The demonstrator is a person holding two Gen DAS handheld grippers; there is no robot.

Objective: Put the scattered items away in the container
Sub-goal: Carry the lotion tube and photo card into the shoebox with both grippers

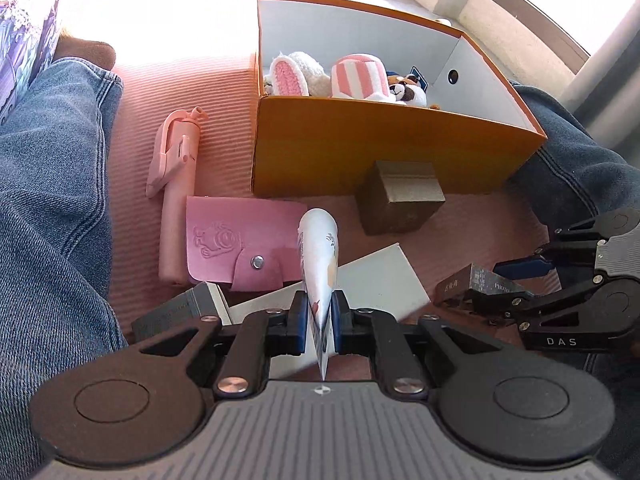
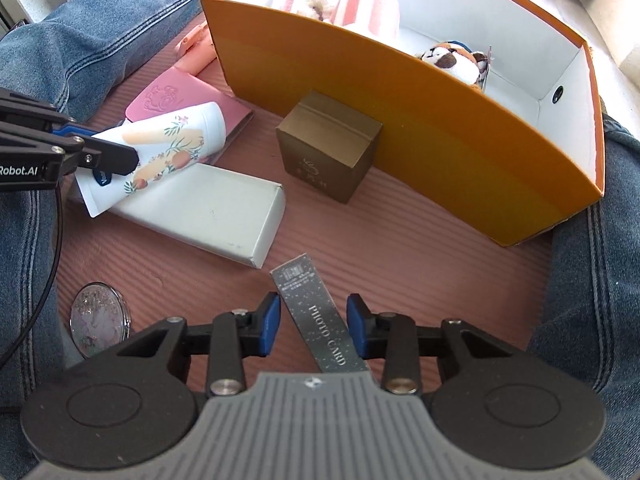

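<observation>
**Two claws loaded, box ahead**

The left claw (image 1: 319, 322) is clenched on the floral tube (image 1: 318, 256). The right claw (image 2: 313, 326) straddles the photo card box (image 2: 320, 320), pads not yet pressing. The orange box (image 1: 360, 148) lies ahead of both; each load should clear its near wall before release.

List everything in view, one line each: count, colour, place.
Shoebox: one, orange, white inside, far end of mat.
Plush toys: several, pink, white, brown, inside shoebox.
Small box: one, gold-brown, against shoebox front.
Selfie stick: one, pink, left on mat.
Card wallet: one, pink, beside selfie stick.
Long box: one, white, mid-mat.
Cream tube: one, white floral, in left gripper.
Photo card box: one, dark speckled, between right gripper fingers.
Round compact: one, glittery, near left.
Mat: one, pink.
Legs: two, blue jeans, either side.
</observation>
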